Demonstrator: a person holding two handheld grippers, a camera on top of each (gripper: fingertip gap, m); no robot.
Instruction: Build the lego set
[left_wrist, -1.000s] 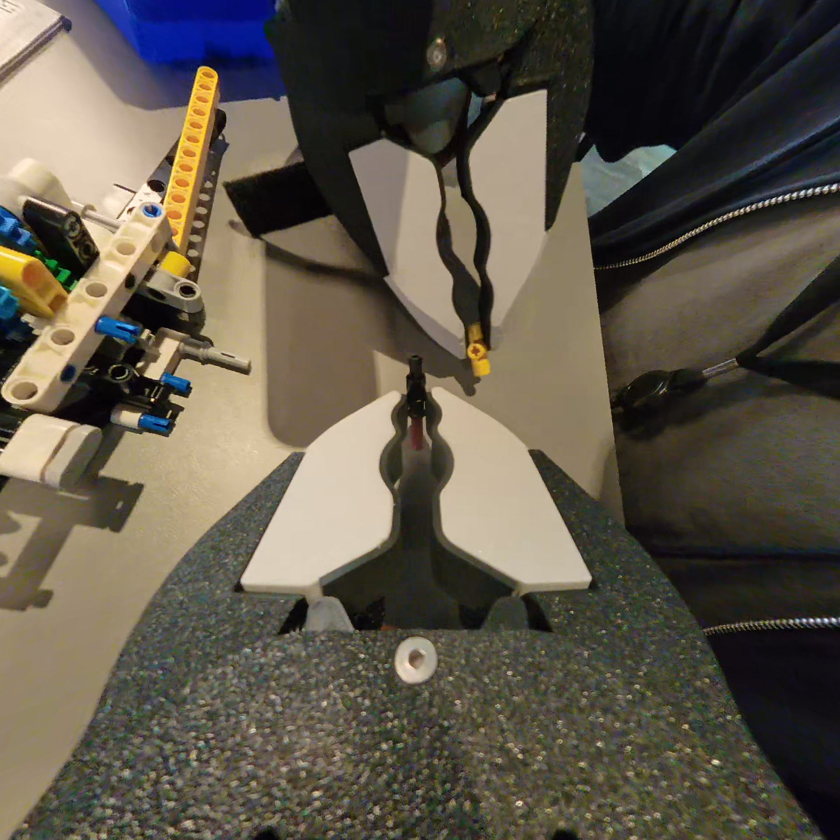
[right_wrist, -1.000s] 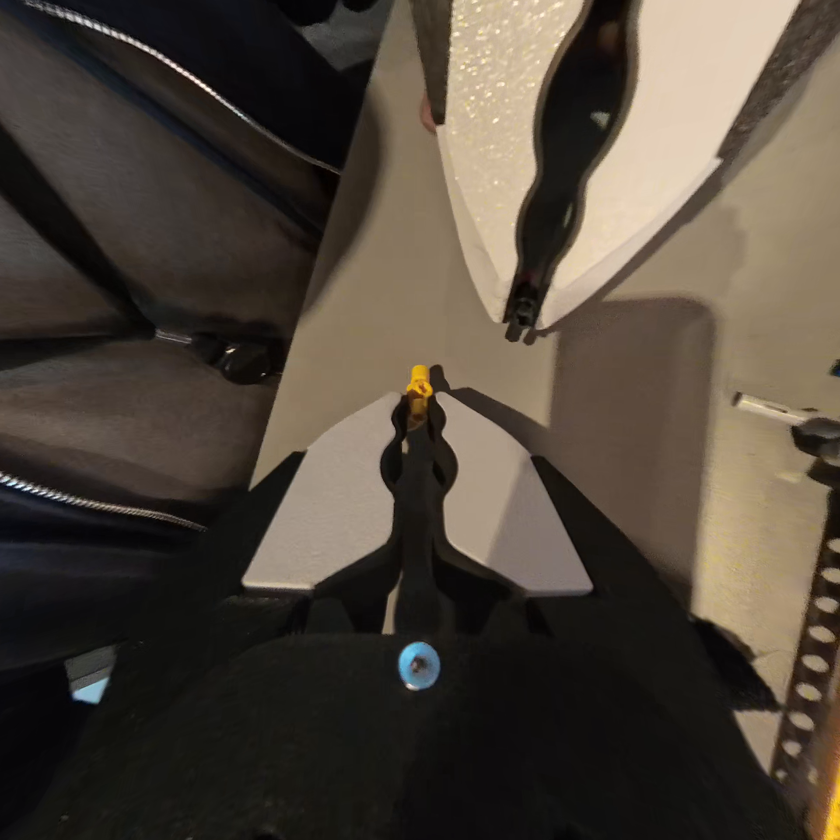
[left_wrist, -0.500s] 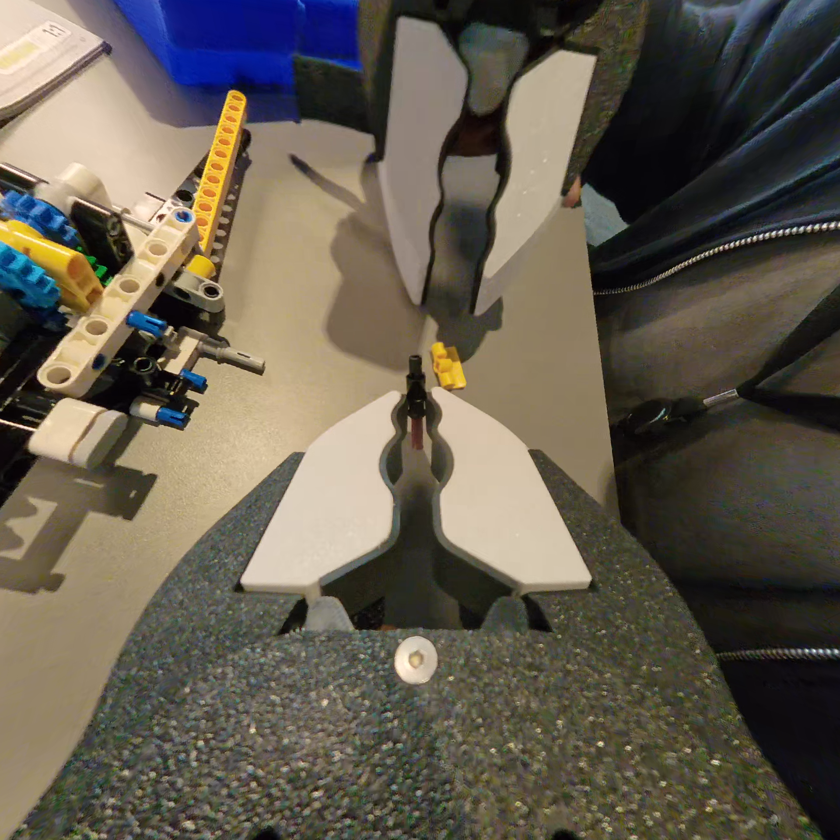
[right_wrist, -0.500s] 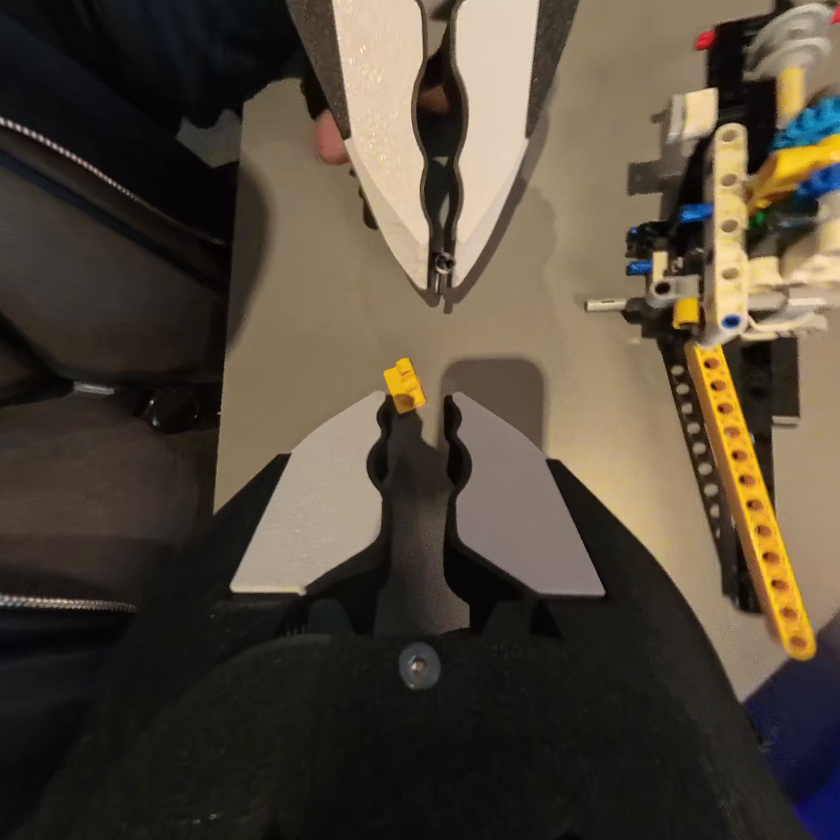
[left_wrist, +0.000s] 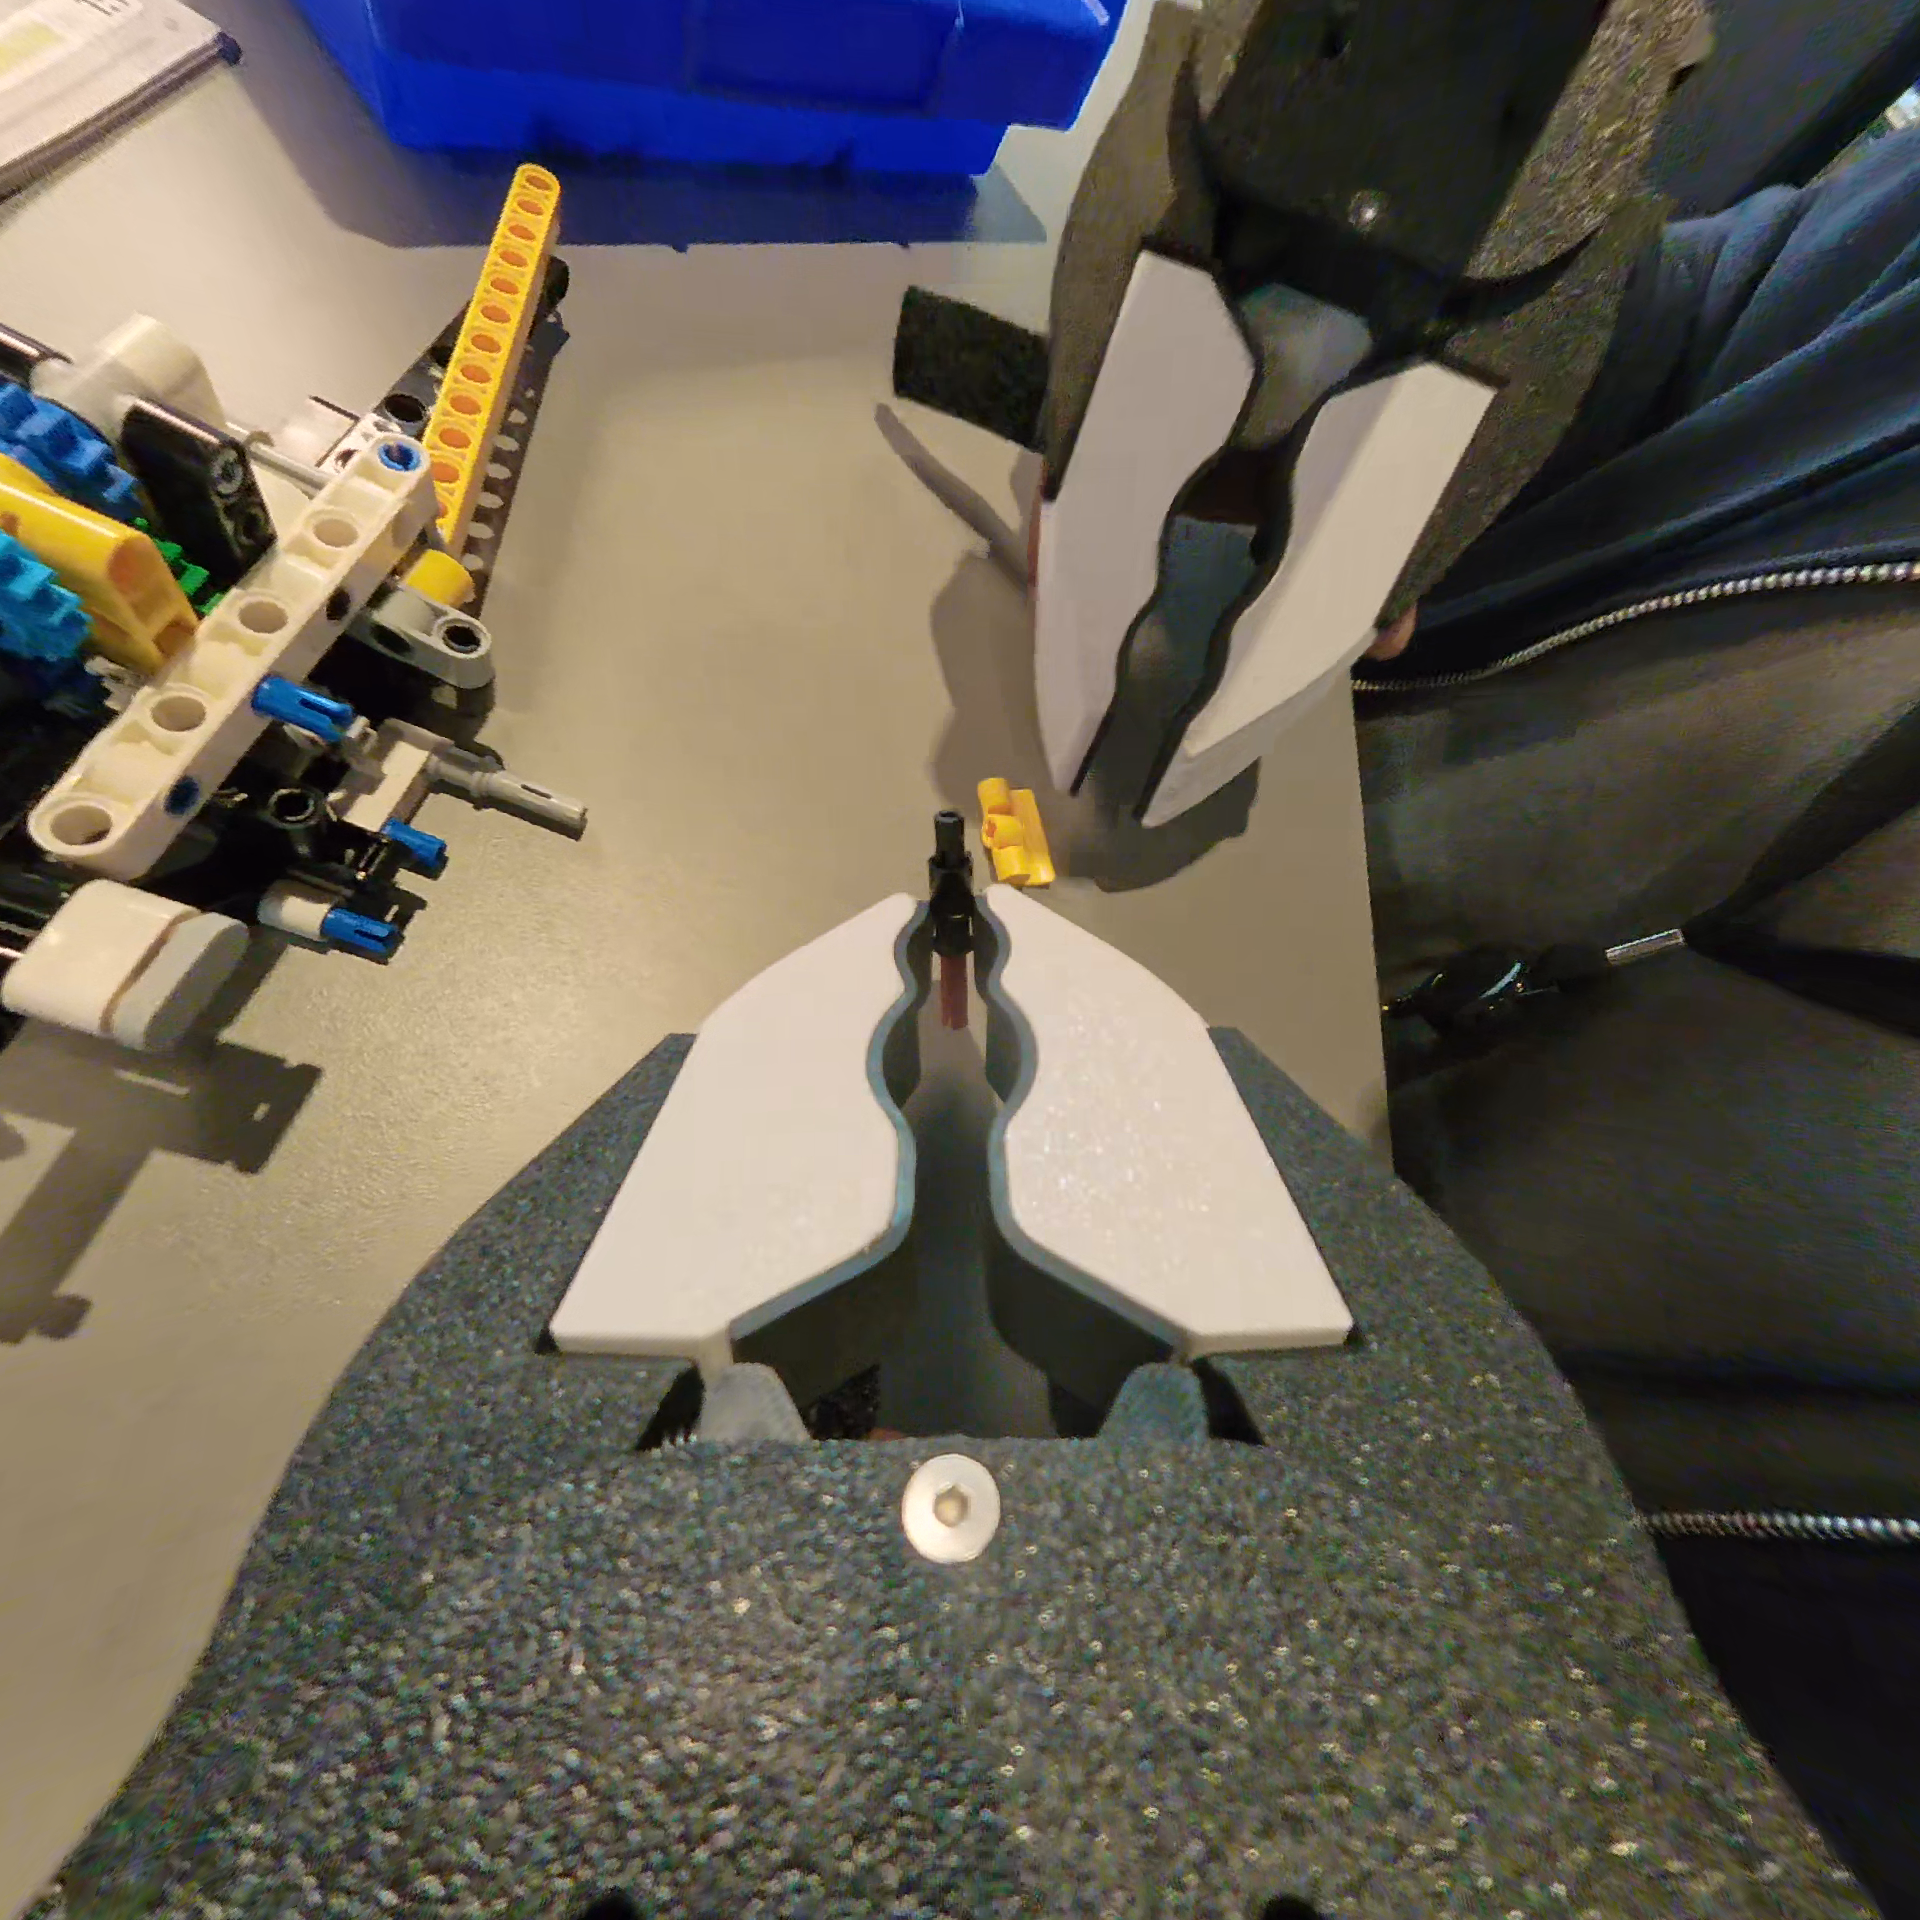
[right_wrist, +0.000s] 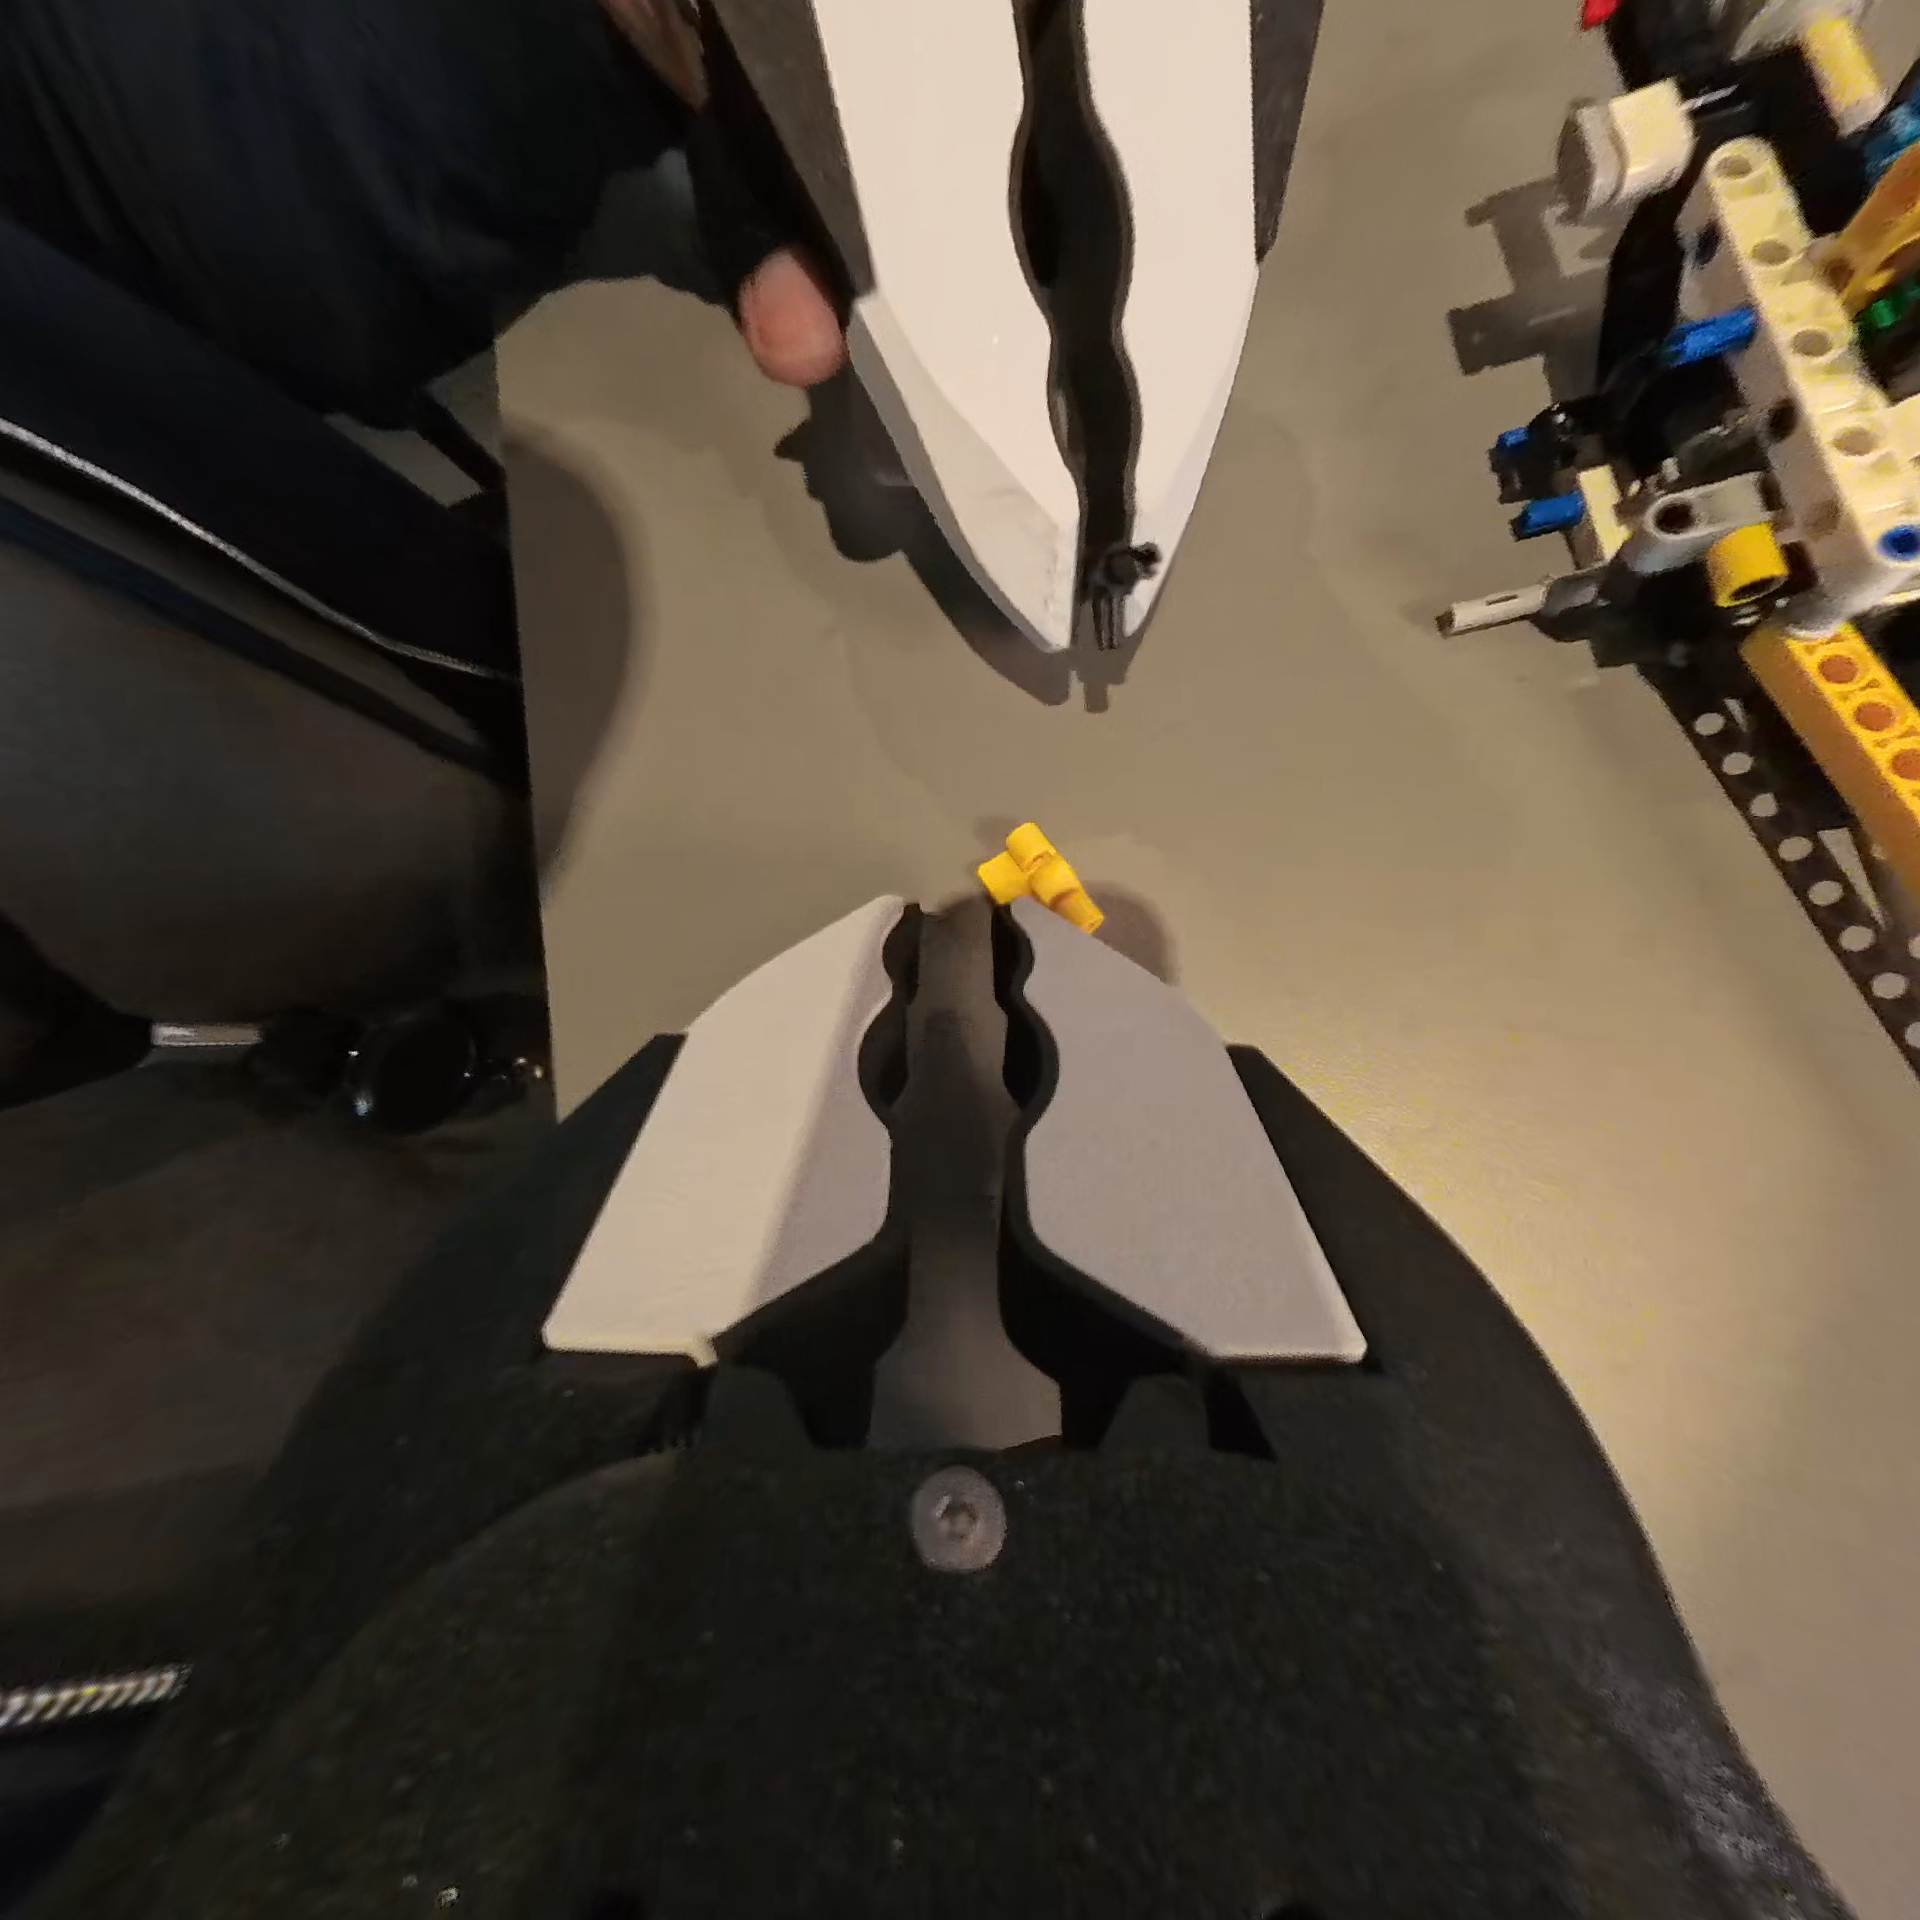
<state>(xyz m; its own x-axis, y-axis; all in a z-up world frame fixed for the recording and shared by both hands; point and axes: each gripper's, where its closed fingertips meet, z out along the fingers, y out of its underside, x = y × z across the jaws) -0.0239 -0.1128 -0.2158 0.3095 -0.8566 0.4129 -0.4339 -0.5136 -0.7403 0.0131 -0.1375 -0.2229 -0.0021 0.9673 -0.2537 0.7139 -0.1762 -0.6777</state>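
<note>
A small yellow connector piece (left_wrist: 1016, 833) is seen lying loose on the grey worktop (left_wrist: 727, 582), close to the edge nearest the person. It lies just ahead of the right gripper (right_wrist: 954, 914), a little off toward its right fingertip, touching or nearly touching that tip; contact cannot be confirmed. The right gripper's jaws are parted narrowly and nothing is held between them. The connector's long axis is judged to run roughly across the right gripper's pointing line, with a short stub sticking off one side.

The left gripper (left_wrist: 951, 906) is clamped on a black pin with a dark red axle (left_wrist: 950, 925); the black end is left protruding past the fingertips. The connector is found just beside that protruding end, slightly right of it, apart from it. Both grippers are near; the right one is the free one and is judged nearer.

The partly built lego model (left_wrist: 239, 644), with a yellow holed beam (left_wrist: 488, 353), is set toward the worktop's far-left part, well apart from the connector. A blue bin (left_wrist: 686, 94) is placed at the far edge.

Next move is judged as a regrasp of the connector by the right gripper; a slight shift right is likely needed.
</note>
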